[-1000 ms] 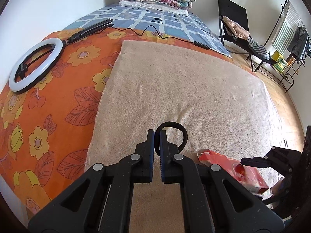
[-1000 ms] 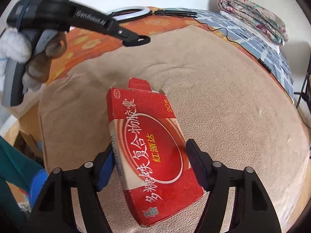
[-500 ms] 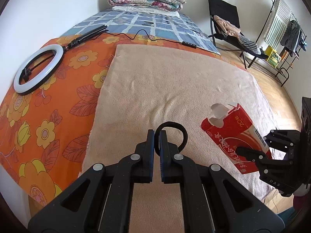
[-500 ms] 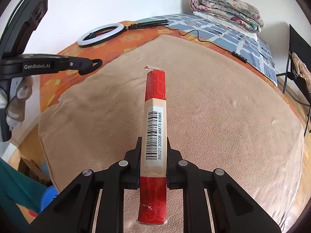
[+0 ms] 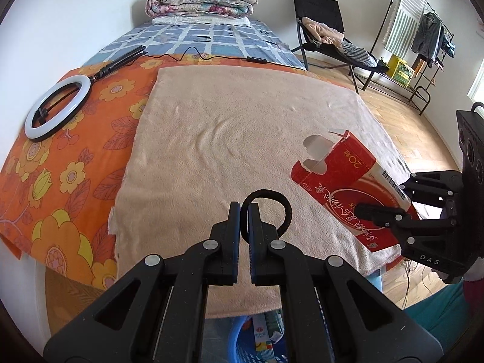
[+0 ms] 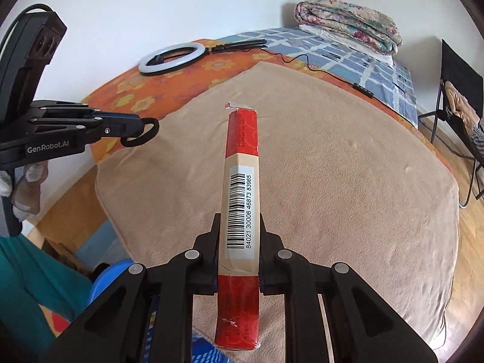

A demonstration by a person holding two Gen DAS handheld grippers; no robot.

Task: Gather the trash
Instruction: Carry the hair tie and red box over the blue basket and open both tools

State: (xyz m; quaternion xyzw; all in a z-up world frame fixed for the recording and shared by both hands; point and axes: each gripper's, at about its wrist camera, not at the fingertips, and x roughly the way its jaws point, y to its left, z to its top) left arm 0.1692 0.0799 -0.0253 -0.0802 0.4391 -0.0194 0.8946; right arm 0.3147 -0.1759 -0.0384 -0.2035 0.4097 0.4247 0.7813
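Right claw (image 6: 238, 252) clamps the red medicine box (image 6: 241, 181) edge-on, left claw (image 5: 244, 211) pinches a black hair tie (image 5: 282, 208), both lifted clear of the bed (image 5: 227, 127) for the blue basket (image 5: 242, 345).

Handheld grippers: black plastic, silver screws.
"GenRobot.AI" is printed on the left gripper (image 6: 142, 128); "DAS" on the right gripper (image 5: 379, 211).
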